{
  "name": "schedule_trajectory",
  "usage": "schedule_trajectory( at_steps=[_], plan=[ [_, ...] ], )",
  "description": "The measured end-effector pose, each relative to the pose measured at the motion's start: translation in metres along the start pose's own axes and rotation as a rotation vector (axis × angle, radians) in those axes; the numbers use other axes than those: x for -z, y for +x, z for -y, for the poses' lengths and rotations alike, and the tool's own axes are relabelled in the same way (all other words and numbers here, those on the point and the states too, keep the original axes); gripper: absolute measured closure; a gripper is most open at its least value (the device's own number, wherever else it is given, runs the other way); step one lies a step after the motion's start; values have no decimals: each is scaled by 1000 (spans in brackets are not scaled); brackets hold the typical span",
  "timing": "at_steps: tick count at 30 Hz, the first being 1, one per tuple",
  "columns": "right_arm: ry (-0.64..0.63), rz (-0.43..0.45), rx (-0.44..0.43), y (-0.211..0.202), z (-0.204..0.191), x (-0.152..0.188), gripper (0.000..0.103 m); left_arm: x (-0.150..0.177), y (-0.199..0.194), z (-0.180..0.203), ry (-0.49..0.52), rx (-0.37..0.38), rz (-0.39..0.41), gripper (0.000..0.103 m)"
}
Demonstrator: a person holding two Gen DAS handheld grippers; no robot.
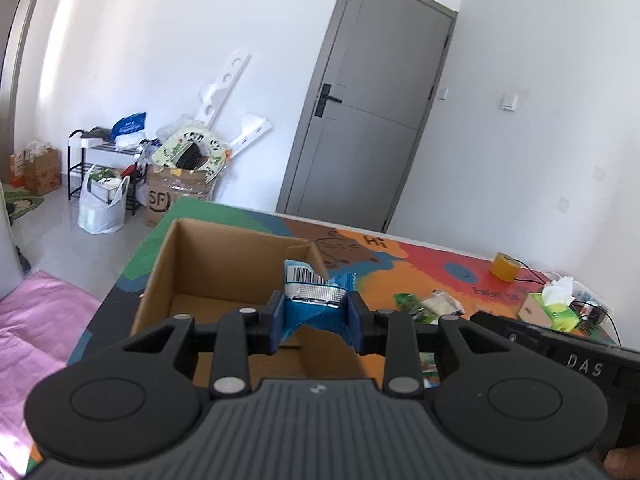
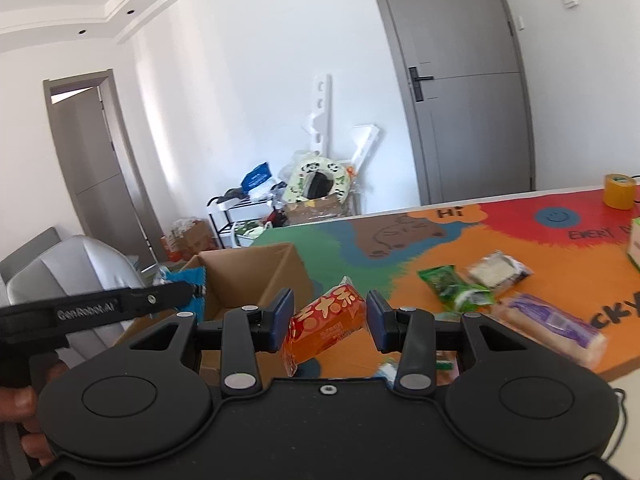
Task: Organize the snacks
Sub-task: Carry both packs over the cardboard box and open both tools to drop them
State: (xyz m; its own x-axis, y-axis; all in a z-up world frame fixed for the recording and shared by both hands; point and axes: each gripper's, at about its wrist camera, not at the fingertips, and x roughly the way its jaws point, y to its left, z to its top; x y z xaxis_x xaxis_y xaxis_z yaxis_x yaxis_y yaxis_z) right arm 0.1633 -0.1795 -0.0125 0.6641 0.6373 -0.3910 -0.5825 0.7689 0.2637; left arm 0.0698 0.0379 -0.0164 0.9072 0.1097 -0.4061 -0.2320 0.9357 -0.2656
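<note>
Partway: the open brown cardboard box (image 1: 224, 276) at the table's green left end looks empty inside, while a green packet (image 2: 454, 288), a clear-wrapped pale bar (image 2: 498, 270) and a purple-wrapped long loaf (image 2: 552, 326) lie loose on the colourful printed table (image 2: 520, 216) near its front edge. Left gripper (image 1: 316, 314) pinches a blue-and-silver foil snack packet (image 1: 314, 300) tight between its pads, held over the box's near right corner. Right gripper (image 2: 330, 320) has an orange-red snack pouch (image 2: 324, 326) between moderately spread fingers, raised just right of the box; pad contact is hard to confirm, though it appears held.
</note>
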Motion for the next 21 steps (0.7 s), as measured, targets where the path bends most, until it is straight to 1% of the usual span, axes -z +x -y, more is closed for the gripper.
schedule_trajectory(
  at_steps=[10, 14, 16, 18, 19, 21],
  plan=[
    [-34, -20, -52, 23, -36, -6, 62, 0, 5, -34, -43, -44, -12, 71],
    [-45, -26, -74, 33, -49, -9, 62, 0, 7, -43, -50, -67, -25, 71],
    [-51, -30, -87, 36, -56, -9, 62, -1, 9, -47, -61, -66, -37, 70],
    [-55, -34, -97, 40, -61, -10, 62, -2, 6, -50, -69, -75, -29, 68],
    [-59, -35, -101, 42, -64, -11, 62, -3, 4, -51, -66, -89, -24, 68],
    [-62, -36, -112, 44, -68, -12, 62, -4, 2, -53, -64, -95, -16, 68]
  ],
)
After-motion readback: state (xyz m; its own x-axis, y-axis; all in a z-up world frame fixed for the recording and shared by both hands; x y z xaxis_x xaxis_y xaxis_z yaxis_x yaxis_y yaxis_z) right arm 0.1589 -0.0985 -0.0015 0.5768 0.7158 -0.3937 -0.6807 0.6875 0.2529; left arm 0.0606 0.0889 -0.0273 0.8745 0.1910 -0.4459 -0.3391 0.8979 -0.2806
